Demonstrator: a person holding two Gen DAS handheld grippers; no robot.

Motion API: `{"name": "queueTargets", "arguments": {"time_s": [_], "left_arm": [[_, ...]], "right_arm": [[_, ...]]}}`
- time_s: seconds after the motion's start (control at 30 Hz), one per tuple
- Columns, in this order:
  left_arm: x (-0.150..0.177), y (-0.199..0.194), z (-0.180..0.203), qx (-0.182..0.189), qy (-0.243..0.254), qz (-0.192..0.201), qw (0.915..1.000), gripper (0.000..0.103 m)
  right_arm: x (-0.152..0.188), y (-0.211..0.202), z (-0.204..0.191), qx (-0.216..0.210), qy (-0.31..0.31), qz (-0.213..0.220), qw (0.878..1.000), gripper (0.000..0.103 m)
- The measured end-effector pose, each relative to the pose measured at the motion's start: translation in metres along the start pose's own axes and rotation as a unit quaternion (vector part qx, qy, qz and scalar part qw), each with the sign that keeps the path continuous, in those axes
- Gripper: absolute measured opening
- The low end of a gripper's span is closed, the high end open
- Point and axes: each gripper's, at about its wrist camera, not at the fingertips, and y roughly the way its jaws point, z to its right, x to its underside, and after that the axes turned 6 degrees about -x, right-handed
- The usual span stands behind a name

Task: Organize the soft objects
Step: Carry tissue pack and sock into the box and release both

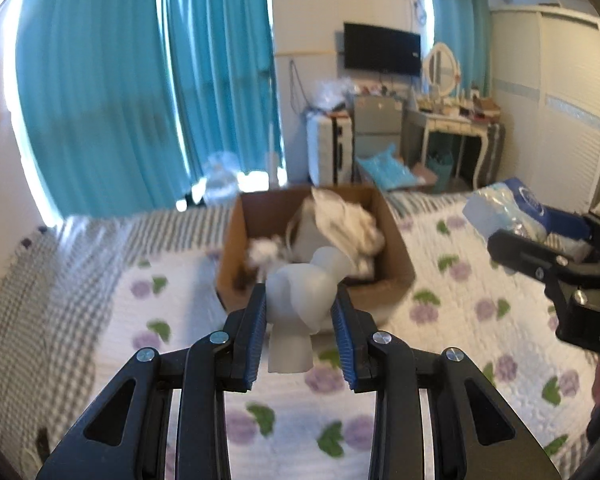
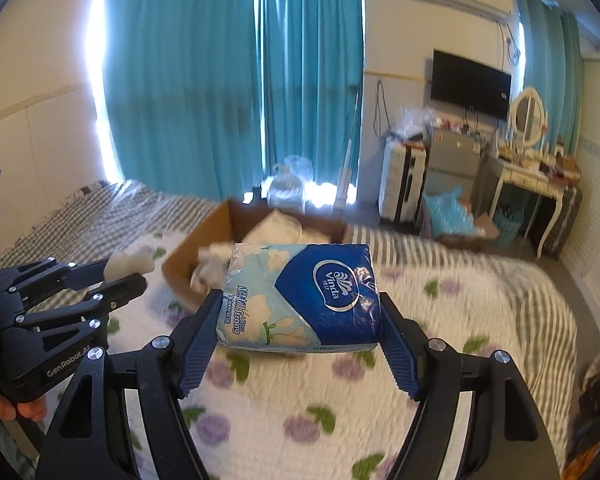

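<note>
My left gripper point(image 1: 300, 304) is shut on a soft white toy point(image 1: 300, 300) and holds it above the bed, just short of the near rim of a cardboard box point(image 1: 396, 256). The box holds crumpled white cloth point(image 1: 344, 220). My right gripper point(image 2: 300, 320) is shut on a blue Vinda tissue pack point(image 2: 300, 296), held above the bed to the right of the box point(image 2: 188, 256). The left gripper point(image 2: 120, 280) with the toy point(image 2: 130, 264) shows at the left of the right wrist view. The right gripper point(image 1: 540, 256) with the pack point(image 1: 508, 208) shows at the right of the left wrist view.
The floral quilt point(image 1: 460, 320) covers the bed, with a checked blanket point(image 1: 40, 280) on its left side. Beyond the bed are teal curtains point(image 1: 100, 100), a suitcase point(image 1: 328, 148), a dressing table point(image 1: 460, 120) and a white wardrobe point(image 1: 560, 100).
</note>
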Motion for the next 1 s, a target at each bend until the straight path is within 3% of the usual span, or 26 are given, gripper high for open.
{"name": "queueTargets", "arguments": {"time_s": [0.2,0.4,0.67,0.9,1.0], "left_arm": [[-0.031,0.029,-0.008,-0.021,0.006,0.027,0.9994,0.031],[-0.047,0.083,-0.01,-0.036,0.017,0.019,0.999,0.032],[-0.036,0.142,-0.012,-0.036,0.024,-0.01,0.999,0.032],[-0.03,0.159,-0.012,-0.038,0.02,-0.017,0.999,0.032],[-0.03,0.161,-0.012,-0.037,0.02,-0.016,0.999,0.036]], "right_arm": [[-0.045,0.032,0.004,-0.001,-0.02,0.017,1.0,0.073],[-0.064,0.101,0.013,-0.018,-0.023,-0.007,1.0,0.073],[-0.052,0.181,0.019,-0.043,-0.017,-0.047,0.998,0.073],[-0.035,0.234,0.016,-0.059,-0.022,-0.11,0.992,0.074],[-0.031,0.238,0.018,-0.051,-0.018,-0.108,0.993,0.08]]}}
